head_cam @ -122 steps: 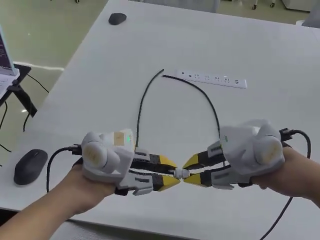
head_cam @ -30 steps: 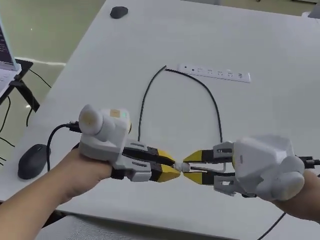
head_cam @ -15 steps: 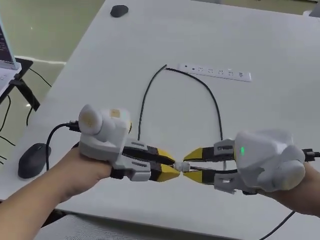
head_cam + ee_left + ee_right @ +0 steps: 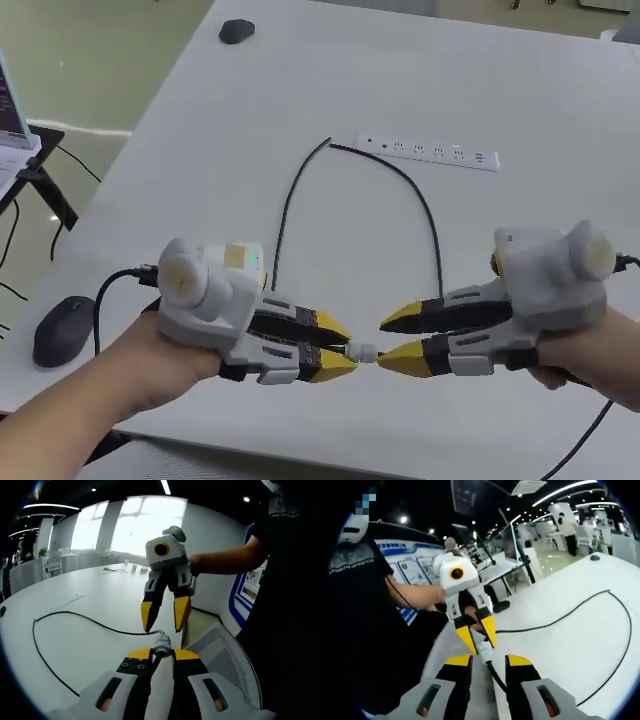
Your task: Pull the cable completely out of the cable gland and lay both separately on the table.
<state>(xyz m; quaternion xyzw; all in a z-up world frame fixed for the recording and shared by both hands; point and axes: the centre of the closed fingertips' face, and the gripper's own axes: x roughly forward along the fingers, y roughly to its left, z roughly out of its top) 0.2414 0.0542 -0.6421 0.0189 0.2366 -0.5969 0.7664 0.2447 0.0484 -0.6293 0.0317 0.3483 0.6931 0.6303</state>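
Black cable (image 4: 436, 245) arcs from whitish gland (image 4: 362, 352).

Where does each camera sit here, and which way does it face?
Head view: on the person's head, looking down at the table; both forearms show, holding the left gripper and right gripper.
Left gripper view: on the left gripper, looking along its jaws past the cable gland at the right gripper; an arm and dark shirt show.
Right gripper view: on the right gripper, facing back at the left gripper; arm and dark shirt show.
Shared: both gripper views show the cable gland and black cable.
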